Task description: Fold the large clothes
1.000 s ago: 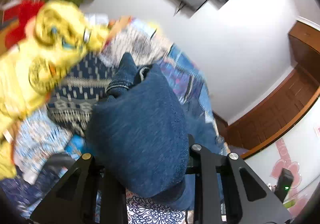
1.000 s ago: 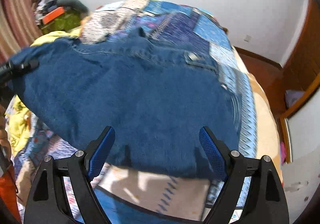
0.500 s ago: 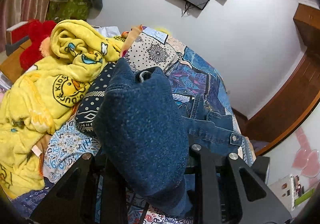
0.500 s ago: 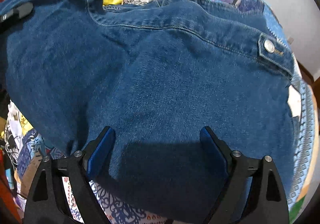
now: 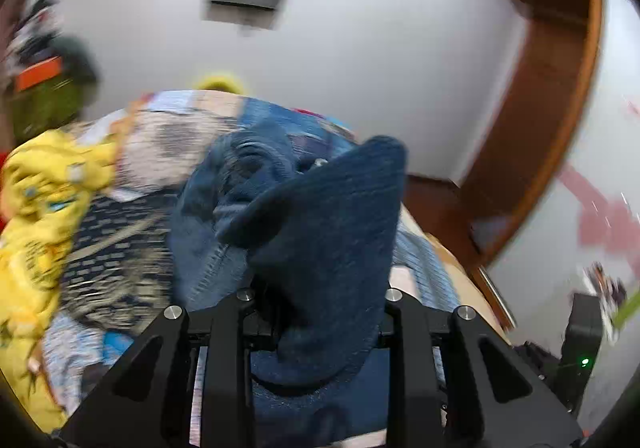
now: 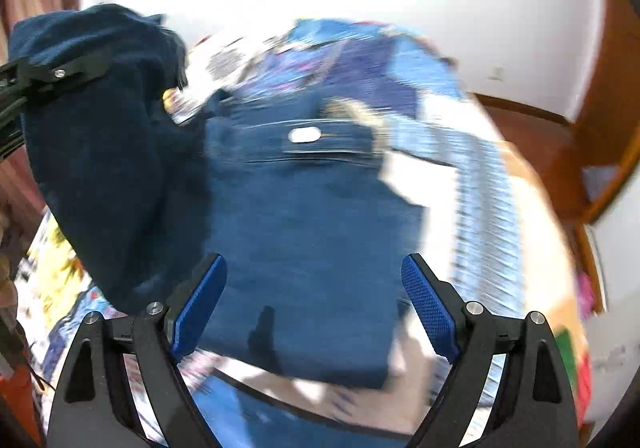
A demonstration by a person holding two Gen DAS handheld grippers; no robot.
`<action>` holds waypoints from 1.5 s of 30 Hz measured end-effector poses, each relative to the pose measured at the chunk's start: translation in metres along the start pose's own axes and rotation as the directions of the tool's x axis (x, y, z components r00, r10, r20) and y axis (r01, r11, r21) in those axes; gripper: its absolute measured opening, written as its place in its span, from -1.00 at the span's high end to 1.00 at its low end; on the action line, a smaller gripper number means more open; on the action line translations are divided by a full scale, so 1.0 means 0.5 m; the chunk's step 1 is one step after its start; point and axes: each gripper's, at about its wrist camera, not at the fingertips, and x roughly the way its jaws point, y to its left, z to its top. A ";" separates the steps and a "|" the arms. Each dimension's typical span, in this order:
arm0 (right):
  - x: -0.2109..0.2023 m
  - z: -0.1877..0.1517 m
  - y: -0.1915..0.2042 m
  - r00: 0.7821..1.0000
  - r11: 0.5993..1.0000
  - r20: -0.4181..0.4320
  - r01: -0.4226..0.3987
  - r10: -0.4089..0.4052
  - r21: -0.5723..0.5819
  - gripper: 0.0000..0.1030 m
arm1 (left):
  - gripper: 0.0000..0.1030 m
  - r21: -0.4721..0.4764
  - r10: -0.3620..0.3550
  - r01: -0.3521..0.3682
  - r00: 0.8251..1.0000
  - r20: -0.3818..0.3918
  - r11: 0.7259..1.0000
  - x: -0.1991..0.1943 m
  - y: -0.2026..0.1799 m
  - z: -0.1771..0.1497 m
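Denim garment (image 5: 328, 248) in left gripper (image 5: 316, 312)

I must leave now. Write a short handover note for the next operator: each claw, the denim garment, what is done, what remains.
Left claw: shut on a bunched corner of the denim garment, held lifted.
Right claw: open, empty, above the garment's near part.
Garment: most of it lies on the patchwork bedspread; the left part hangs from the left claw. A yellow blanket is beside it.
Done: one side picked up for a fold.
Left: lay that side over, smooth it, complete the remaining folds.
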 end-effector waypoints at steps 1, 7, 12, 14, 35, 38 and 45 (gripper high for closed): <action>-0.008 -0.005 -0.010 1.000 1.000 -0.001 0.020 -0.020 0.016 -0.71 | 0.50 0.041 -0.029 0.030 0.999 -0.021 0.999 0.018 -0.037 -0.013; -0.045 -0.072 -0.122 0.990 0.984 -0.049 0.137 -0.132 0.115 -0.71 | 0.50 0.215 -0.081 0.145 0.955 -0.284 0.966 0.145 -0.162 -0.157; -0.064 -0.103 -0.197 0.986 0.968 -0.063 0.162 -0.152 0.190 -0.71 | 0.49 0.257 -0.088 0.203 0.914 -0.396 0.945 0.168 -0.158 -0.240; -0.085 -0.107 -0.208 0.986 0.964 -0.056 0.164 -0.156 0.211 -0.71 | 0.45 0.284 -0.092 0.218 0.913 -0.398 0.934 0.148 -0.160 -0.241; -0.067 -0.004 -0.034 0.993 0.993 0.074 -0.097 0.093 0.060 -0.72 | -0.87 0.239 0.183 -0.135 0.964 -0.194 0.962 -0.024 0.038 -0.159; -0.013 -0.006 -0.037 0.983 0.975 0.001 -0.183 0.184 0.125 -0.72 | -0.87 0.208 0.218 -0.167 0.942 -0.254 0.964 0.009 0.091 -0.177; 0.066 -0.061 -0.102 0.974 0.958 -0.112 -0.165 0.195 0.236 -0.74 | -1.00 0.060 0.179 -0.169 0.913 -0.366 0.984 0.038 0.164 -0.239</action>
